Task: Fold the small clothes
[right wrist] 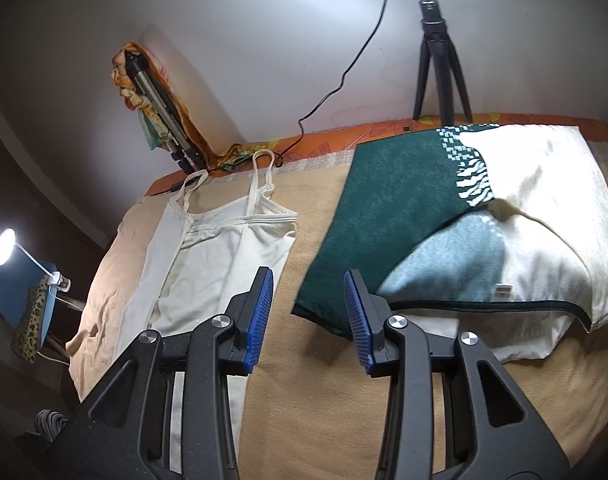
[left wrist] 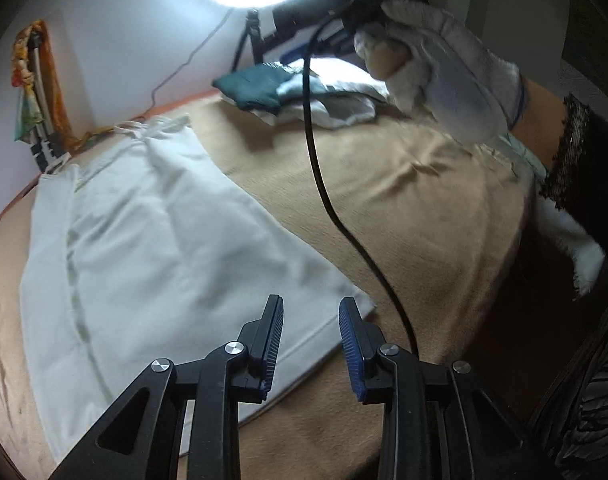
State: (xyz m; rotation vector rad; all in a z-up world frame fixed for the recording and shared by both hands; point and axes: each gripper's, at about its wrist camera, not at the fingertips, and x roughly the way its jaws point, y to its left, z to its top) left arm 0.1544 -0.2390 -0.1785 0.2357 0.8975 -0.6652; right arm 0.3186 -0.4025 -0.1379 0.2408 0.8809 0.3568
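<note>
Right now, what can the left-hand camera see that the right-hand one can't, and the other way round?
Only the left wrist view shows the gloved right hand holding its gripper, with a black cable hanging down. Only the right wrist view shows the camisole's straps, a black tripod and a desk lamp. Both show the white camisole laid flat on the tan blanket, the folded green-and-white pile, and open jaws holding nothing.

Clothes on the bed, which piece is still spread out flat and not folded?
The white strappy top, lying open beside the left edge of the tan blanket. The green and white pieces to its right are already folded in a stack.
</note>
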